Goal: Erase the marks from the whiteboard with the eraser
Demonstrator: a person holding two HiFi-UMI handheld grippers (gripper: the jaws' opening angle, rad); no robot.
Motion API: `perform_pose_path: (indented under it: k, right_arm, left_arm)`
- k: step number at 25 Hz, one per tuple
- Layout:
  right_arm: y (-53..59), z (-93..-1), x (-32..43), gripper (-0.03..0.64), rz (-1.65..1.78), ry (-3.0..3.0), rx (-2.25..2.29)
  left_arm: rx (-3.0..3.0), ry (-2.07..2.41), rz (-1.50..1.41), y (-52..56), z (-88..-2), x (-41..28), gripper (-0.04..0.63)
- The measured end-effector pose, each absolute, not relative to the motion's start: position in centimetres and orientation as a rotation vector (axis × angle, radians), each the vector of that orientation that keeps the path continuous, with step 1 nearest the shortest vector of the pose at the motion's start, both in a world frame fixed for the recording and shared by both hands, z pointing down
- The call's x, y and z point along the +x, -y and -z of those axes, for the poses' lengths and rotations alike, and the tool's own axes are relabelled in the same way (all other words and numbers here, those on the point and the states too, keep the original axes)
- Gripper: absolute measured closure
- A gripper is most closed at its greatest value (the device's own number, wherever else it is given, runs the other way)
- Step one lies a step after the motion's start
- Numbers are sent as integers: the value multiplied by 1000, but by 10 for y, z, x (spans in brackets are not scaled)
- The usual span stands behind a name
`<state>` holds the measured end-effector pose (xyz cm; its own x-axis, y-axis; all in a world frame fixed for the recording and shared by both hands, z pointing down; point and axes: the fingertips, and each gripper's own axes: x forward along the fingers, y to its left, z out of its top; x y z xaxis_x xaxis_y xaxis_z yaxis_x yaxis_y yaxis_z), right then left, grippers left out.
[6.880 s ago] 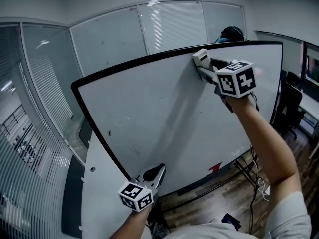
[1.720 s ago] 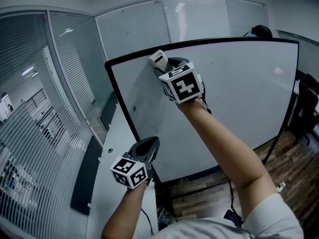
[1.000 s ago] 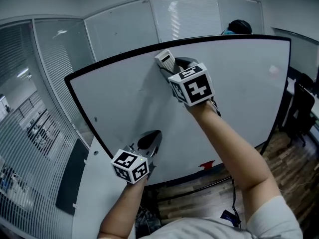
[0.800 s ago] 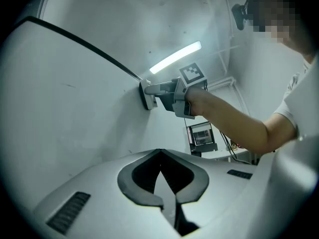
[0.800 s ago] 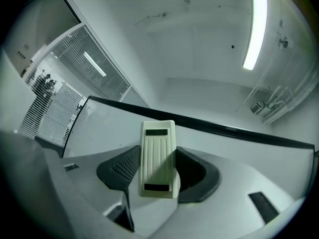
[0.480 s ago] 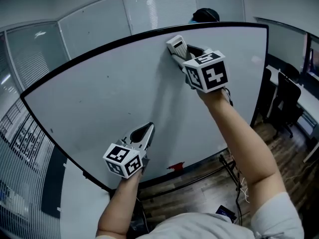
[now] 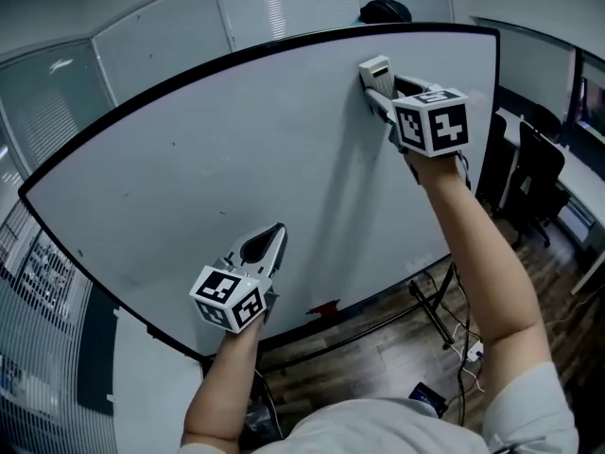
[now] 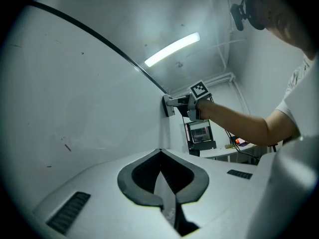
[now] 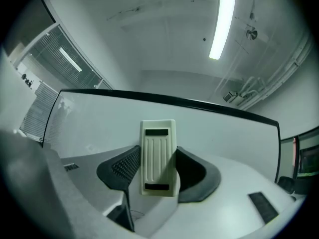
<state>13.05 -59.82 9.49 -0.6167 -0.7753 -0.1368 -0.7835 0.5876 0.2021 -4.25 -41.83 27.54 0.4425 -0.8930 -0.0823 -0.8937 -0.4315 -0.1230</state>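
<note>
Whiteboard point(image 7: 236, 159) with eraser point(image 7: 375, 68) pressed near its top rim
Black-framed board filling most of head view; right gripper point(image 7: 381, 91) clamped on the white ribbed eraser, flat against upper right surface; left gripper point(image 7: 272, 235) clenched on nothing, low beside the board; small red mark point(image 8: 67, 147) on surface

Cool, fairly dim light comes from ceiling strip lamps point(image 8: 172, 49) that glare white in both gripper views, whose corners fall black and whose fisheye bends the whiteboard point(image 7: 236, 149) edge into an arc, while soft shadows lie on the board in the head view.
</note>
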Motion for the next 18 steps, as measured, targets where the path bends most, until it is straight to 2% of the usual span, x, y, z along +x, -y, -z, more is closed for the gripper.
perform_pose_path:
  k: [7,18]
  right_arm:
    - [563,-109,73,383,-415,-2820,-1339]
    - [460,-130,-86,383,-432,-2873,-1211]
  left_arm:
    - [-2543,-1626,-16,386,-285,-91,588]
    - [-2491,-1703,42,286,-284,-216,588]
